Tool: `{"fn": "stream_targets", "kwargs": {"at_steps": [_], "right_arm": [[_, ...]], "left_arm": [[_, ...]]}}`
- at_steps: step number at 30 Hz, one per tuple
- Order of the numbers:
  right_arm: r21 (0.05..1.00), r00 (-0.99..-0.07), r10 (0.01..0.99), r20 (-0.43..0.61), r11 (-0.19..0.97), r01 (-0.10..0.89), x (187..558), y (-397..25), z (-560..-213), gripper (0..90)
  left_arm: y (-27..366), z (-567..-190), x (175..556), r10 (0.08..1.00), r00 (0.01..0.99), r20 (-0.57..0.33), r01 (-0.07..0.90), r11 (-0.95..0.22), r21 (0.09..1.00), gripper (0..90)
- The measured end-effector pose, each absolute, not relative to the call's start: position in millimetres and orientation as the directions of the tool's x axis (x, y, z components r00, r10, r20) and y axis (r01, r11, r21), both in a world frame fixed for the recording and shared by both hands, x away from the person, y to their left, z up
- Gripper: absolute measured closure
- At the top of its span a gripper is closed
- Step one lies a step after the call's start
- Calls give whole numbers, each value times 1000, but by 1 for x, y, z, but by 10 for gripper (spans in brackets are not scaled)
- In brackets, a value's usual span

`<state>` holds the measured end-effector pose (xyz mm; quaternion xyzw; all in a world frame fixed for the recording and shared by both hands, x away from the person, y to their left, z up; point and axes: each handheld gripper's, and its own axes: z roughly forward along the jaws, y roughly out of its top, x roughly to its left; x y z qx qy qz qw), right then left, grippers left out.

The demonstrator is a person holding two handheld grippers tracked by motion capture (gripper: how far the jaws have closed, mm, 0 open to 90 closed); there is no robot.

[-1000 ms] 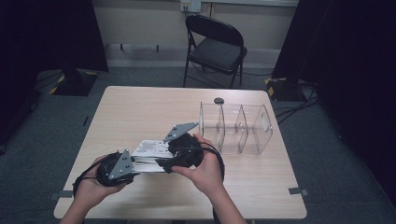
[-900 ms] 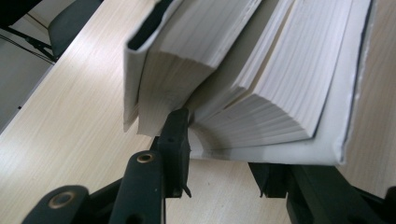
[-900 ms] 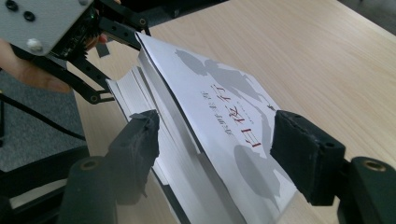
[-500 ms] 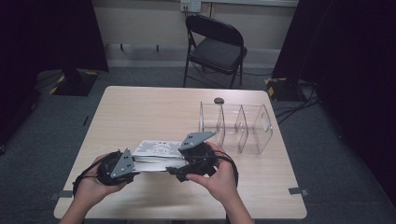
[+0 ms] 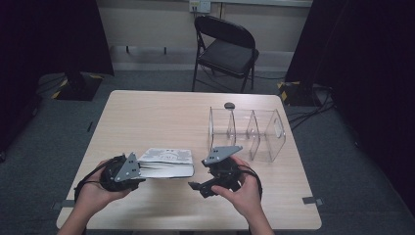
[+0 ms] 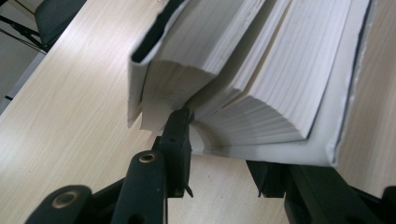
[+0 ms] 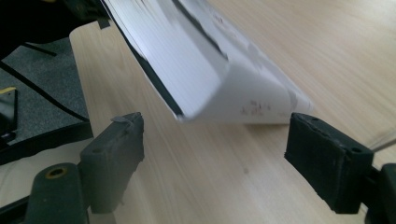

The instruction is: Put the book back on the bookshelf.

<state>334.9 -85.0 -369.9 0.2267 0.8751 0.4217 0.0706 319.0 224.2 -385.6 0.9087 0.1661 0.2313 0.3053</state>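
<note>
A thick paperback book (image 5: 165,163) lies flat on the wooden counter (image 5: 161,117), near the person's edge and left of the middle. The left claw (image 5: 142,171) meets the book at its left end. In the left gripper view, one black jaw is pushed in among the fanned pages (image 6: 261,79) while the other sits under the lower cover, so the claw is closed on part of the book's (image 6: 289,98) page block and bottom cover; the upper cover and top pages bow upward above it.

The right claw (image 5: 195,187) hovers just off the book's right end, not touching it. In the right gripper view its two jaws stand wide apart and hold nothing, with the book's corner (image 7: 219,93) lying on the counter a little way ahead of the gap between them.

Farther back on the right of the counter stands a clear plastic organiser (image 5: 247,133) with upright dividers, and a small dark round object (image 5: 229,105) lies just behind it. A black folding chair (image 5: 226,49) stands beyond the counter.
</note>
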Motion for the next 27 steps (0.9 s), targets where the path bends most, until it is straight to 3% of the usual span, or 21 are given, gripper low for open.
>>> {"fn": "stream_targets", "kwargs": {"at_steps": [16, 27], "right_arm": [[692, -823, 547, 153, 535, 485, 339, -108, -451, 184], [665, -806, 577, 128, 553, 502, 340, -112, -485, 186]], "left_arm": [[223, -374, 322, 426, 853, 301, 186, -788, 587, 631], [221, -373, 322, 423, 858, 292, 192, -790, 582, 632]]}}
